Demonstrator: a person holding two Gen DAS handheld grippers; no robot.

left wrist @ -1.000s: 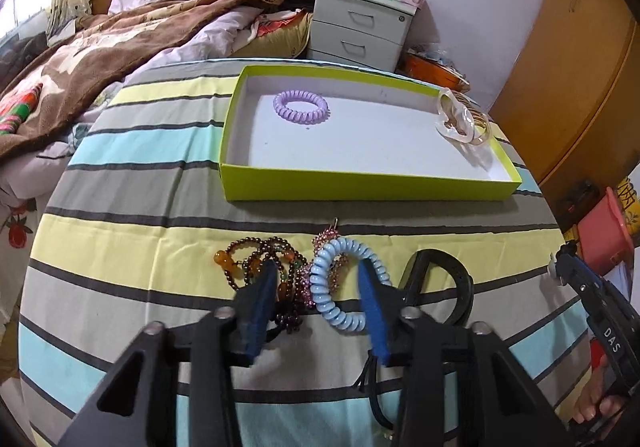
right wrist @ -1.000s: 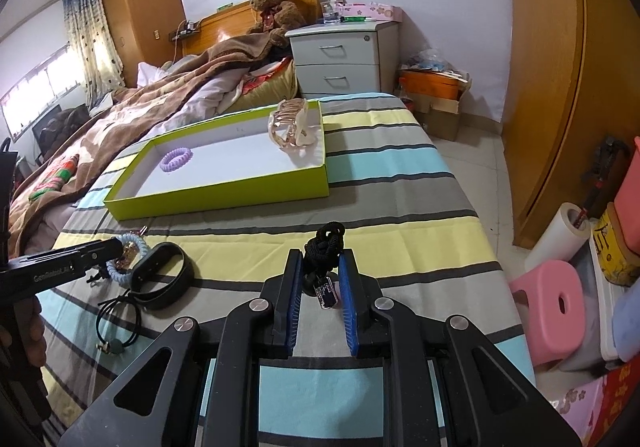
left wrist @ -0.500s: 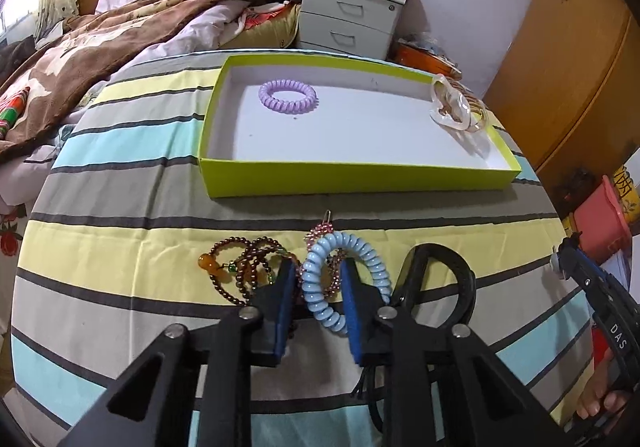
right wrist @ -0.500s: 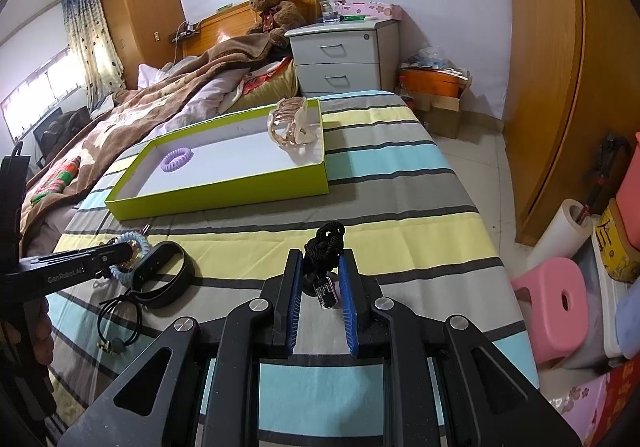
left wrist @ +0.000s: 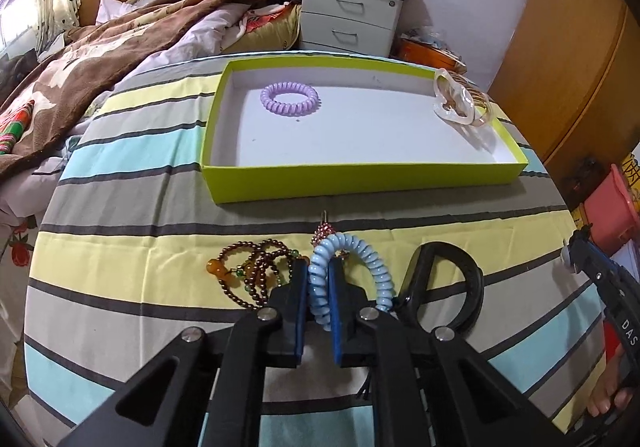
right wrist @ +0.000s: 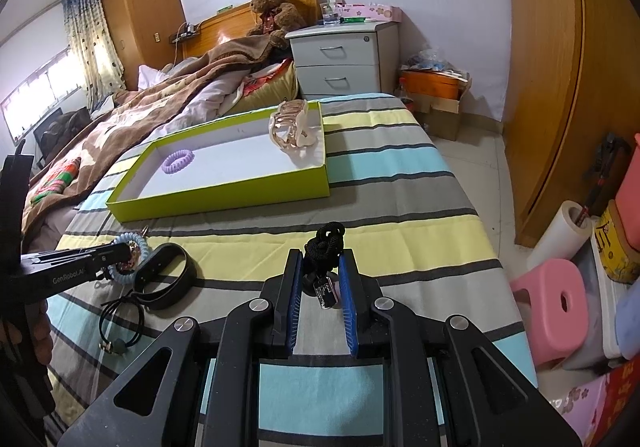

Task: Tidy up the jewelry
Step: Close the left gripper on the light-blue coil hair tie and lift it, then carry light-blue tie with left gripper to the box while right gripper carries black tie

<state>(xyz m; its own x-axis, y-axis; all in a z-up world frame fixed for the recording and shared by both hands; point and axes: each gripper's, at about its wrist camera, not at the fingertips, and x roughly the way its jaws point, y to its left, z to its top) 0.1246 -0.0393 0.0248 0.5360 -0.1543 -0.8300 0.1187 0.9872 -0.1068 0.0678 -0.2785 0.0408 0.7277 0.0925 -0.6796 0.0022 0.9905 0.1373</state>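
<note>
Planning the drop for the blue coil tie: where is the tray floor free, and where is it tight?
Free: the white floor of the tray between the purple coil tie and the hair claws, down to the near wall. Crowded: the far right corner, and the cloth by the bead bracelets and black band.

the striped bedsheet [left wrist: 120, 247] is matt woven cloth, lightly creased. the green tray [left wrist: 360, 179] looks like matt cardboard with a white paper floor. the blue coil tie [left wrist: 348, 267] and the purple coil tie [left wrist: 290, 99] are smooth, glossy plastic. the bead bracelet [left wrist: 248, 271] is polished and shiny. the black band [left wrist: 452, 283] is smooth with a dull sheen. the nightstand [right wrist: 344, 59] looks smooth and painted, the wardrobe [right wrist: 540, 67] varnished wood.
</note>
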